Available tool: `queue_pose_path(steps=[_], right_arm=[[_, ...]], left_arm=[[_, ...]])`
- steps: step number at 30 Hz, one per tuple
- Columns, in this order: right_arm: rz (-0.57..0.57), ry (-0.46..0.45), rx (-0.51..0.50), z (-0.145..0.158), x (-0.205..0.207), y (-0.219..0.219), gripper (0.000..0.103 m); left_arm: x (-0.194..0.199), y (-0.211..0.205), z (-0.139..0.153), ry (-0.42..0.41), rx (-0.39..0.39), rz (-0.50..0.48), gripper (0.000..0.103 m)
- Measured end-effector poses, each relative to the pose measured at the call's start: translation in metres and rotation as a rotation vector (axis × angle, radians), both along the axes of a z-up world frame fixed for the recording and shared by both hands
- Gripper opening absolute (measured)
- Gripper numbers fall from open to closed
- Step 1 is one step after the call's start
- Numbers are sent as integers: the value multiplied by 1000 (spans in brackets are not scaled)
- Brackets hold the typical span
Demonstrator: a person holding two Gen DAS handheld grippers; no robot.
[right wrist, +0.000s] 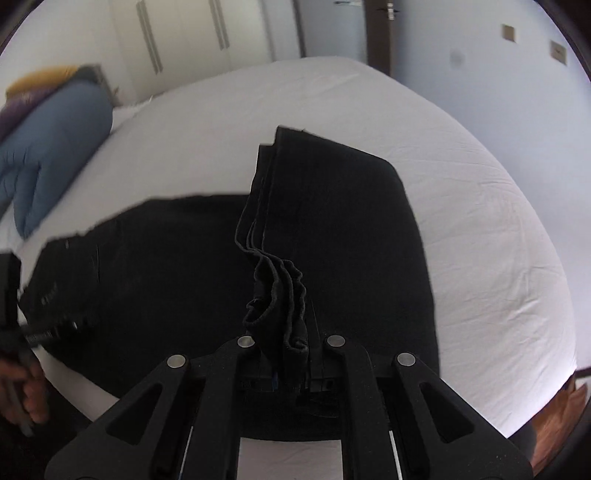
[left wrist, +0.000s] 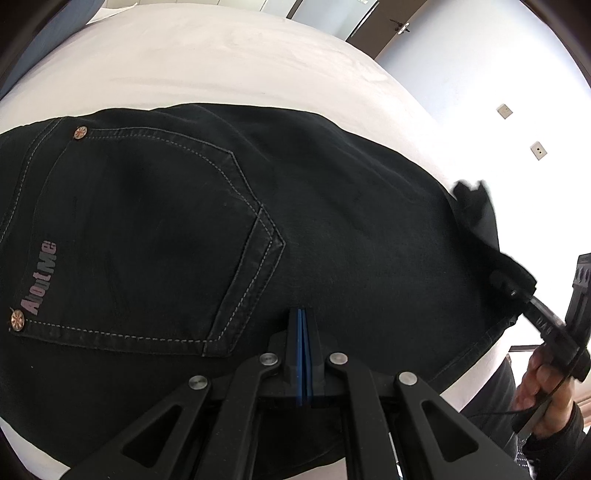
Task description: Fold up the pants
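A bedroom it was: pale walls, a dark door point(right wrist: 375, 33), closet doors point(right wrist: 184, 33) behind, and a bed point(right wrist: 480, 221) under a white sheet filling both views. A blue pillow point(right wrist: 48, 147) sat at the far left corner.

The pants point(left wrist: 295, 229), black denim, lay spread across the bed near its front edge, seat side up, with 1 back pocket point(left wrist: 147, 236) and its copper rivets facing the left camera. Over on the right camera, the leg end was lifted and doubled back over the rest, hems point(right wrist: 280, 295) bunched in several layers.

The left tool point(left wrist: 303, 317) was closed tight, blue pads together, tips resting on the fabric just right of the pocket; whether it pinched any cloth couldn't be told. The right tool point(right wrist: 286, 354) was clamped on the stacked hems, which rippled up out of its jaws.

Handling, by the look of it: soft and floppy but fairly heavy, thick at seams and hems, so those edges looked like the firm places to grab. Plain cloth would likely sag and slide.

Hard to make out: the waistband ran off the left edge, black on black hid the creases, the left part of the right view was smeared, and the right tool's pads were buried in fabric.
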State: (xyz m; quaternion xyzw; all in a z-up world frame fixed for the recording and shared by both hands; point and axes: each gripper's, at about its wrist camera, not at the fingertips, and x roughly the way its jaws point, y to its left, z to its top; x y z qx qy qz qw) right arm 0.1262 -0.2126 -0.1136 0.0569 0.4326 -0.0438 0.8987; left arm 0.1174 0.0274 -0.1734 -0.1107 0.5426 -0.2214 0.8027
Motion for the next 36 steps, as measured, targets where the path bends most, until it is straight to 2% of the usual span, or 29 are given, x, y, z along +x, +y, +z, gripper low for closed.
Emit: queue_pose_path(steps=[3,4,5,6,8,10,11,12,16,19,21,23,25,27,28,29,30,32,36], right_arm=[[42,55,-93,-31,4,25,7],[47,44,-107,-32,3,26,7],[49,37,-105,-31,0,25,7],[42,30,-96,-28,-6,24,7],[28,13,-98,-23,-2,19,7],[30,-3,-108,-20,-7,20,7],[32,-7,-114,-22,6,16,7],[37,-13,-122,-16,-4,23,7],[49,-49,-185,-2,-22,34,7],[74,-78,-237,4,-28,43,7],[86,-82,-250,6,-31,48,7],[97,-81,-257,5,-34,52,7],[109,-79,-259,7,-35,56,7],[119,-76,-261,10,-37,59,7],[124,-76,-266,13,-39,60,8],[128,-77,-272,15,-40,62,8],[134,-79,-280,17,-40,65,8],[147,-79,-285,33,-47,52,8],[188,-86,-283,42,-42,65,8]], left_arm=[[0,-8,8,-6,49,-2,6],[0,-12,12,-10,55,-4,12],[0,-16,17,-13,49,-2,33],[1,-21,21,-18,35,5,64],[3,-35,34,-41,-6,21,92],[10,-54,44,-33,-86,-2,94],[16,-65,46,-15,-117,-19,95],[22,-77,47,7,-143,-38,95],[52,-117,34,135,-203,-86,95],[70,-133,23,220,-267,-86,95],[77,-141,21,248,-293,-85,95],[82,-150,22,246,-287,-105,94],[84,-155,21,242,-264,-116,82],[85,-159,16,262,-249,-140,41],[86,-159,15,264,-225,-148,35],[86,-161,14,257,-211,-157,23],[89,-160,15,249,-205,-167,17],[91,-152,21,232,-204,-184,11],[96,-137,37,182,-149,-249,10]])
